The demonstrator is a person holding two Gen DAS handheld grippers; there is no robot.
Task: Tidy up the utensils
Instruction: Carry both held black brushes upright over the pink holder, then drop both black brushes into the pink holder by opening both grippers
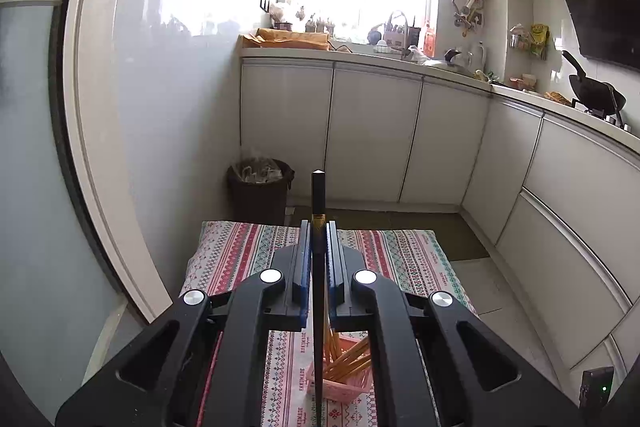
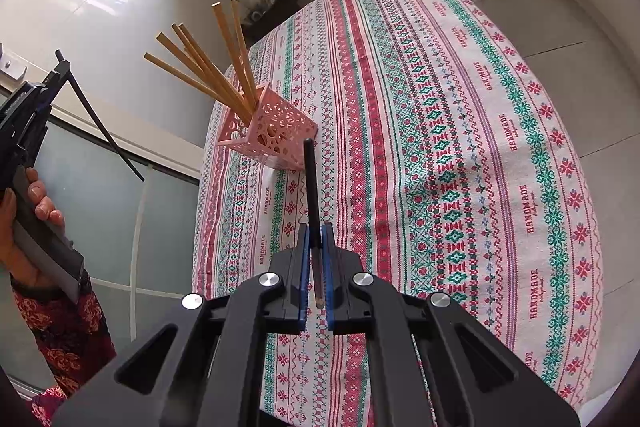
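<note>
My left gripper (image 1: 318, 227) is shut on a black chopstick (image 1: 318, 195) that stands upright between its pads, its blunt end on top. Below it a pink lattice holder (image 1: 344, 383) with several wooden chopsticks (image 1: 348, 355) stands on the patterned tablecloth (image 1: 248, 251). In the right wrist view my right gripper (image 2: 316, 229) is shut on a second black chopstick (image 2: 311, 183), which points at the pink holder (image 2: 268, 135) and its wooden chopsticks (image 2: 208, 75). At the left edge there, a hand (image 2: 38, 203) holds the left gripper (image 2: 60, 63), its black chopstick (image 2: 106, 127) slanting down to the right.
The clothed table (image 2: 460, 147) stretches wide to the right of the holder. Beyond the table's far edge stand a dark waste bin (image 1: 260, 187) and white cabinets (image 1: 372, 135). A black wok (image 1: 596, 93) sits on the counter at right. A glass door (image 2: 100, 211) lies left of the table.
</note>
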